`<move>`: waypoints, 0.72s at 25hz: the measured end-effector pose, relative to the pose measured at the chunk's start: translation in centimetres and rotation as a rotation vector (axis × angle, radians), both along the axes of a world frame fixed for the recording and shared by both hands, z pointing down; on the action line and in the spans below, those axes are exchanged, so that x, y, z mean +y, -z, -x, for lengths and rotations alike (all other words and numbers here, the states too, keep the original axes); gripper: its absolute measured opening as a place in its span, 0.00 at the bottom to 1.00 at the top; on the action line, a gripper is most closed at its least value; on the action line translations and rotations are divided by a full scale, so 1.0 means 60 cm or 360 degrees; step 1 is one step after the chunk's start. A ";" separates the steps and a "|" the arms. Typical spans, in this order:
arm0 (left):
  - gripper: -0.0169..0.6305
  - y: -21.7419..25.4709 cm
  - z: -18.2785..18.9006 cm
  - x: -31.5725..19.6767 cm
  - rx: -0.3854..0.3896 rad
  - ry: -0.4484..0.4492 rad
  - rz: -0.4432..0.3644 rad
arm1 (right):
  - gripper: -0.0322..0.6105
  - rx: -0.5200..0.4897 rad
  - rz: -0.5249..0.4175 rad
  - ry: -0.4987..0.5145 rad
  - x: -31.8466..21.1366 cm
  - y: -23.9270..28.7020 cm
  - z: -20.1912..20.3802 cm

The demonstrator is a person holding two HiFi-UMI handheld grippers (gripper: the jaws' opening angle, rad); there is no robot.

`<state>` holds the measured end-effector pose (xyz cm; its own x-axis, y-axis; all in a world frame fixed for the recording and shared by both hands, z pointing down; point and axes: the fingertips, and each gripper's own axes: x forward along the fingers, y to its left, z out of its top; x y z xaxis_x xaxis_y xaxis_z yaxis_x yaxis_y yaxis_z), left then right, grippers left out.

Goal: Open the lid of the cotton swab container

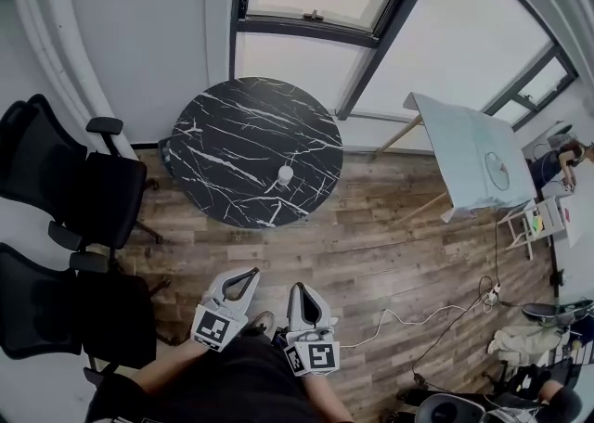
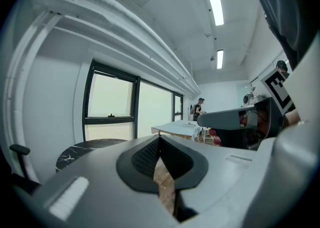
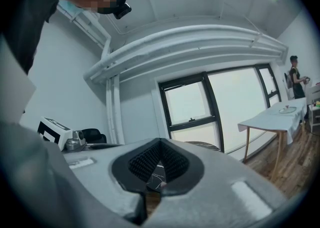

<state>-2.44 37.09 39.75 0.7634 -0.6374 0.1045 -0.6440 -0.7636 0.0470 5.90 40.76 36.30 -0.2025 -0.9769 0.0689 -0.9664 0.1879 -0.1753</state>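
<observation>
Left gripper (image 1: 249,278), right gripper (image 1: 299,289): jaws pressed together, both empty, held near body. Approach step; lid untouched. Cotton swab container (image 1: 286,173) on round black marble table (image 1: 232,134), well apart from grippers. Next: close in, spread jaws, steady container, lift lid. Wood floor (image 1: 390,245); black chairs (image 1: 65,189) left.

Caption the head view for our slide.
Left claw and right claw, both shut, face a marble table holding a white container.

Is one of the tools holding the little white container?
No, the small white container stands on the round black marble table, away from the shut, empty left tool and right tool.
</observation>
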 end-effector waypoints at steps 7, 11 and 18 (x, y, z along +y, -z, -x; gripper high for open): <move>0.03 -0.012 -0.037 0.024 -0.0060 0.0074 0.0017 | 0.04 -0.0013 -0.0003 0.0090 0.015 -0.010 -0.042; 0.03 -0.012 -0.044 0.031 -0.0063 0.0130 0.0037 | 0.04 -0.0042 -0.0006 0.0106 0.016 -0.022 -0.063; 0.03 -0.032 -0.057 0.011 -0.0071 0.0157 0.0002 | 0.04 -0.0025 0.0009 0.0139 -0.009 -0.027 -0.067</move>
<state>1.00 37.76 41.65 0.6917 -0.7089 0.1378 -0.7173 -0.6965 0.0176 9.92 40.22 37.89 -0.2878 -0.9551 0.0706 -0.9436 0.2702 -0.1915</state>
